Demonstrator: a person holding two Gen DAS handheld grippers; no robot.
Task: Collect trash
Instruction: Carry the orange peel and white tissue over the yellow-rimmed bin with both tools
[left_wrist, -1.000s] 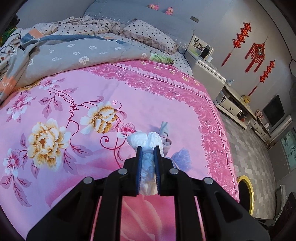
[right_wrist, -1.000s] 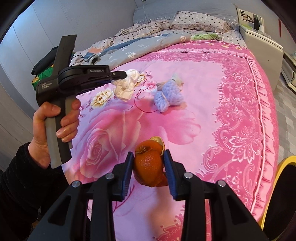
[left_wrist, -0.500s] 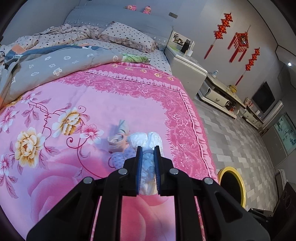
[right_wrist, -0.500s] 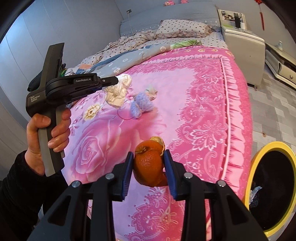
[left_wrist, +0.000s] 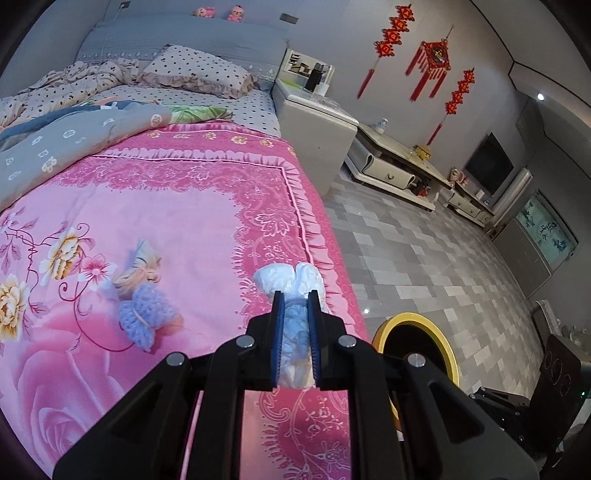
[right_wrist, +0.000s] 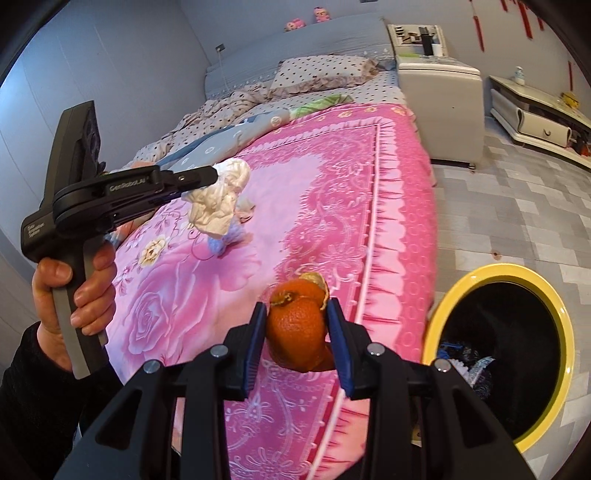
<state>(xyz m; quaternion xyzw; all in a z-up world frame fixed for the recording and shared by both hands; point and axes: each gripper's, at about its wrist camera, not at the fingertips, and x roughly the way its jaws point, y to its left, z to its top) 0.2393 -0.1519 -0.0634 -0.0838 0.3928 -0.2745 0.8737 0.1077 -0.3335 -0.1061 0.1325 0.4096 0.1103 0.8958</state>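
Observation:
My left gripper (left_wrist: 295, 299) is shut on a crumpled white tissue (left_wrist: 293, 280) and holds it above the pink bed cover near the bed's right edge; it also shows in the right wrist view (right_wrist: 210, 177) with the tissue (right_wrist: 219, 201) hanging from it. My right gripper (right_wrist: 297, 314) is shut on an orange peel (right_wrist: 297, 332), held above the bed's edge beside the yellow-rimmed trash bin (right_wrist: 506, 369). The bin also shows in the left wrist view (left_wrist: 417, 347), on the floor to the right of my left gripper.
A lilac knitted toy (left_wrist: 142, 314) lies on the pink bed cover (left_wrist: 166, 206). A white nightstand (left_wrist: 314, 125) stands beside the bed, with a low TV cabinet (left_wrist: 399, 162) along the wall. The bin holds some trash (right_wrist: 472, 369). Grey tiled floor (left_wrist: 424, 254) lies right of the bed.
Both grippers have swung right, toward the bed's edge and the bin, each keeping its load. The bin has come much further into both views.

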